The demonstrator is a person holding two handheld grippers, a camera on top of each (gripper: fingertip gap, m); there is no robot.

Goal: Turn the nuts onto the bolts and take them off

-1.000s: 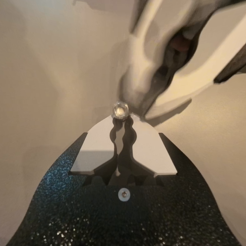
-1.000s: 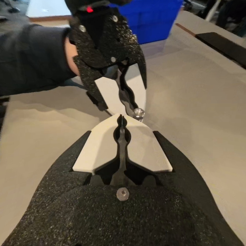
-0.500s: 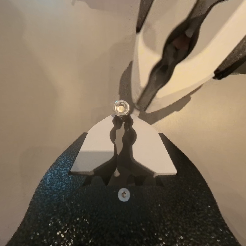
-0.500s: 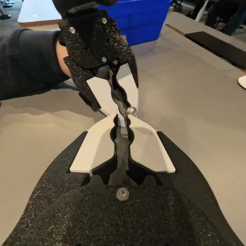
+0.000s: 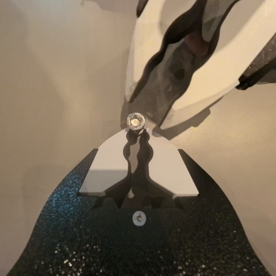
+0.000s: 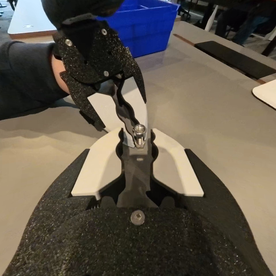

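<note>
A: Left gripper (image 5: 136, 133), the white-fingered one in my left hand, is clamped on the small silver steel bolt (image 6: 139, 136), holding it by the shank with the socket head up, above the grey tabletop (image 6: 194, 119).

B: And the right?

A: Right gripper (image 6: 136, 134) is spread wide, fingers either side of that bolt, not touching. A silver hex nut (image 5: 135, 122) sits on the bolt's lower end. A blue plastic bin (image 6: 143, 31) stands beyond the bolt.

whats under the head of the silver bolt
A threaded shank runs from the silver socket-head bolt down into a silver hex nut; the left gripper's white fingers hide what grips it.
</note>
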